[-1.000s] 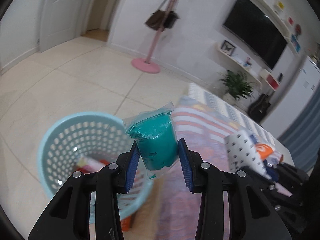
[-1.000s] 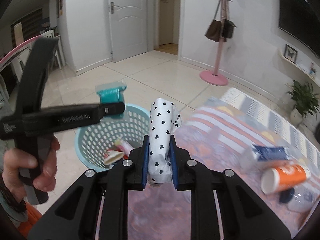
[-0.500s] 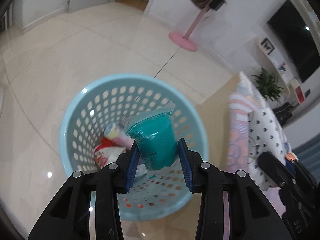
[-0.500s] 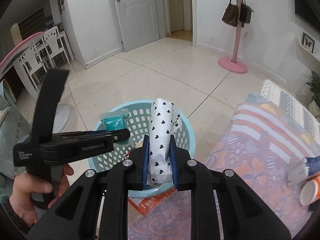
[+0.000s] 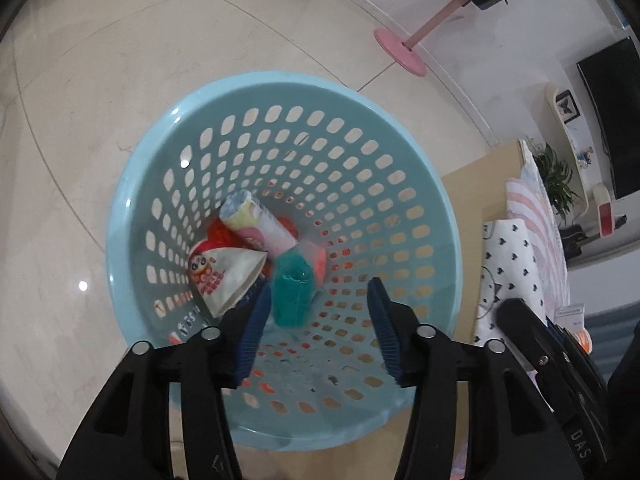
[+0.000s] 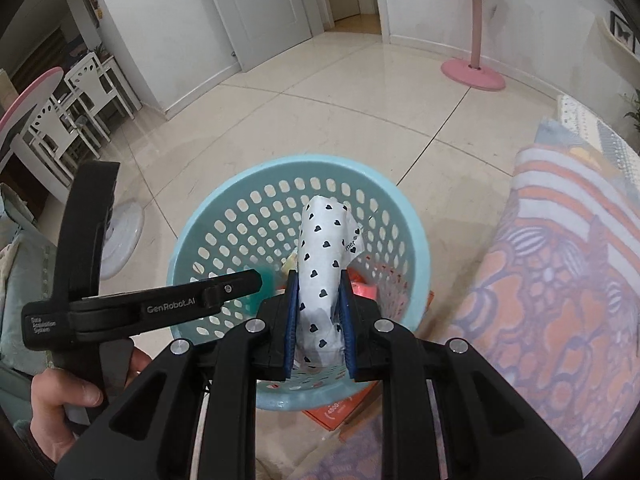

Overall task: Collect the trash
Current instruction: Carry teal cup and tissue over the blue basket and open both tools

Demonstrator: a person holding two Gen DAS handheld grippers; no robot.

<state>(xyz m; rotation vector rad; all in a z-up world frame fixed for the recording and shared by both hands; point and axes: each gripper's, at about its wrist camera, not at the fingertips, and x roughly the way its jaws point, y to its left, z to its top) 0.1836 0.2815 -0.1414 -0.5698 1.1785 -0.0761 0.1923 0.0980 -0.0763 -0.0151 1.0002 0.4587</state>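
Observation:
A light blue perforated basket (image 5: 280, 92) stands on the tiled floor; it also shows in the right wrist view (image 6: 248, 176). My left gripper (image 5: 320, 330) is open above the basket. The teal packet (image 5: 291, 292) is free of the jaws and blurred, dropping into the basket among other wrappers (image 5: 224, 276). My right gripper (image 6: 318, 324) is shut on a white packet with black hearts (image 6: 324, 264) and holds it over the basket's near side. That packet also shows at the right of the left wrist view (image 5: 508, 264).
A table with a patterned orange and purple cloth (image 6: 560, 300) lies to the right of the basket. An orange flat item (image 6: 340, 412) lies on the floor under the basket's edge. A pink coat stand base (image 6: 472, 74) and white chairs (image 6: 80, 100) stand farther off.
My left gripper opened and let go of the teal packet, which is falling into the basket. Both grippers moved closer over the basket.

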